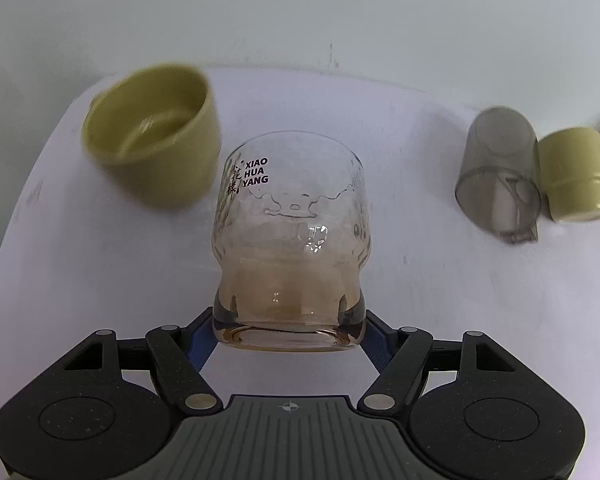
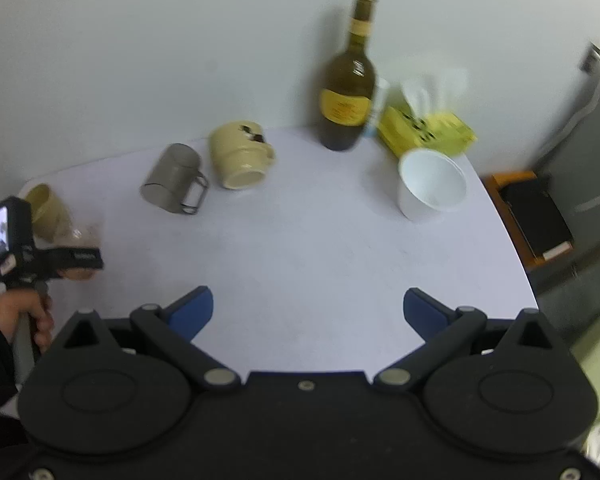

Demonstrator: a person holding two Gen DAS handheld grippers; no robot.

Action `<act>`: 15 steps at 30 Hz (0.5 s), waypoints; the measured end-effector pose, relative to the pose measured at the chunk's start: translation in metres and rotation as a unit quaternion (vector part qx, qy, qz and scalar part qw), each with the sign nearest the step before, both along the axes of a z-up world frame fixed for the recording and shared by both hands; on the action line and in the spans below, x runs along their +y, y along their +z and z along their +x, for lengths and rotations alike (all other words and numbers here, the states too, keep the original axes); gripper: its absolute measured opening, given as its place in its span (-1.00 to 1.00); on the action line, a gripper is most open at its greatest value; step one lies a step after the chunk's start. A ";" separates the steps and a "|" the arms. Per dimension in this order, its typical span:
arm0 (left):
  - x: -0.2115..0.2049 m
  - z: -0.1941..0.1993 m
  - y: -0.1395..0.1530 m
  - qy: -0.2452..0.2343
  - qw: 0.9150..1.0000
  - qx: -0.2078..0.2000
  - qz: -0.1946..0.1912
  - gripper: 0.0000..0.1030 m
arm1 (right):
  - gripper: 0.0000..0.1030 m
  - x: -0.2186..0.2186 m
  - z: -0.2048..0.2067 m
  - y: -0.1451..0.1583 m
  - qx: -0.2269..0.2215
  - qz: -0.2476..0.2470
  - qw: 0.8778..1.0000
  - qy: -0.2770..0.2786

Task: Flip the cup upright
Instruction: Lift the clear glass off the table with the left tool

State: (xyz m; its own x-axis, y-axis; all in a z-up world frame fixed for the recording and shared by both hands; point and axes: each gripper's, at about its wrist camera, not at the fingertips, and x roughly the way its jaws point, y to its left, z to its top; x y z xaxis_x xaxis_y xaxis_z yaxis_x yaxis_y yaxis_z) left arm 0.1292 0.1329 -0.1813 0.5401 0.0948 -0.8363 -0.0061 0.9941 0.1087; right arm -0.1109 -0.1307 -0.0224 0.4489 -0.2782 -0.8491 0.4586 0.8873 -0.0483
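The left gripper [image 1: 290, 322] has its blue fingers [image 1: 198, 346] clamped on the thick amber base of the glass [image 1: 292, 232]. The glass's long axis runs straight out from the fingers along the camera's line of sight, mouth pointing away. The printed "XIAO HUA YANG" lettering reads right way up near the rim. Whether the glass is lifted clear of the white tabletop [image 1: 440, 300] or just brushing it cannot be told from this view; in the right wrist view it sits at the far left edge, blurred and half hidden behind the left gripper's body.

That is the relation the move turns on — base at the fingers, mouth forward. To stand the glass up, I judge the left wrist must pitch until the mouth faces the ceiling and the base can meet the tabletop flat.

The right gripper [image 2: 308, 308] hangs over bare tabletop with its fingers wide apart, holding nothing and well away from the glass; the left is plainly the working hand.

Nearby: a green cup [image 1: 152, 136] just beyond and left of the glass, and a grey mug [image 1: 498, 170] and a cream mug [image 1: 574, 174] lying on their sides to the right — room enough, though the green cup is the one to mind.
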 end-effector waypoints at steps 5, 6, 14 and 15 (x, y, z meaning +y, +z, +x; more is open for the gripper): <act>0.001 -0.015 0.001 0.026 1.000 -0.004 0.009 0.31 | 0.99 0.001 0.007 0.003 -0.006 -0.002 0.999 0.054; 0.004 -0.016 -0.001 0.028 1.000 -0.005 0.009 0.31 | 0.99 -0.001 0.007 0.002 -0.006 -0.001 0.998 0.063; -0.012 -0.008 -0.010 0.055 0.998 -0.020 0.016 0.31 | 0.99 -0.040 -0.011 0.002 -0.006 -0.012 0.996 0.083; -0.017 -0.006 -0.010 0.054 0.998 -0.024 0.018 0.31 | 0.99 -0.042 -0.012 0.001 -0.006 -0.012 0.996 0.083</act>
State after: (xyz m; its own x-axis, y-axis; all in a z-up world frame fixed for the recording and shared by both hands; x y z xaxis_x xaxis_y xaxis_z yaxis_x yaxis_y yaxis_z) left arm 0.1236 0.1163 -0.1917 0.5638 0.1838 -0.8052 -0.1198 0.9828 0.1404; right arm -0.1231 -0.1728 -0.0214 0.5003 -0.2201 -0.8374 0.3071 0.9494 -0.0661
